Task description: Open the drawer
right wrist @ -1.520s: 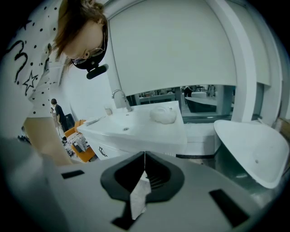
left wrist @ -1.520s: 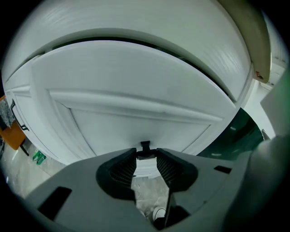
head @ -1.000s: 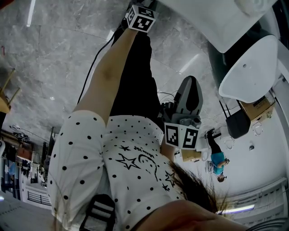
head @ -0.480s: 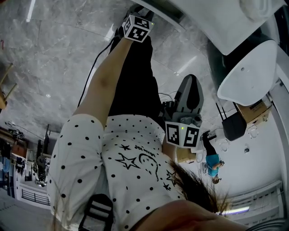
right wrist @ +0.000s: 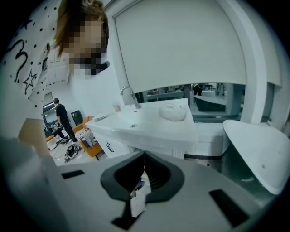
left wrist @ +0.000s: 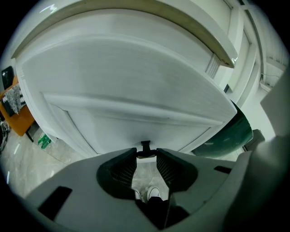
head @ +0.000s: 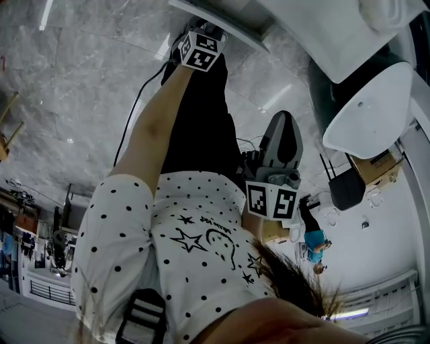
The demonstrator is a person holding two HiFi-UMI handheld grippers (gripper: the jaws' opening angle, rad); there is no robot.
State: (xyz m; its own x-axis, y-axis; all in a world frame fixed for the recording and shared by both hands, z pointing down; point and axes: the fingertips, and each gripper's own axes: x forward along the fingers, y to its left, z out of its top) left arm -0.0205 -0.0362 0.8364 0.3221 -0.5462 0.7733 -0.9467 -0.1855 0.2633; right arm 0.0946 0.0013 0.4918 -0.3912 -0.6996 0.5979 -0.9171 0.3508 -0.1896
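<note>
A white drawer front (left wrist: 122, 90) fills the left gripper view, under a pale countertop edge (left wrist: 181, 22). Its small black handle (left wrist: 145, 146) sits right between the tips of my left gripper (left wrist: 146, 153), whose jaws stand narrow against the handle's two ends. In the head view the left gripper (head: 205, 33) reaches out at arm's length to the white cabinet (head: 232, 15) at the top. My right gripper (head: 282, 121) hangs near the person's waist, away from the cabinet. In its own view the right gripper (right wrist: 144, 155) is shut with nothing held.
The right gripper view shows another white washbasin cabinet (right wrist: 145, 129) with a tap (right wrist: 129, 95) and a white lump (right wrist: 172, 111) on top. A white curved panel (right wrist: 258, 149) stands at right. A dark green tub (left wrist: 231, 133) stands beside the drawer unit. A person (right wrist: 61, 118) stands far off.
My left gripper has moved forward to the cabinet, its cube now close under the white front. The right gripper has stayed where it was.
</note>
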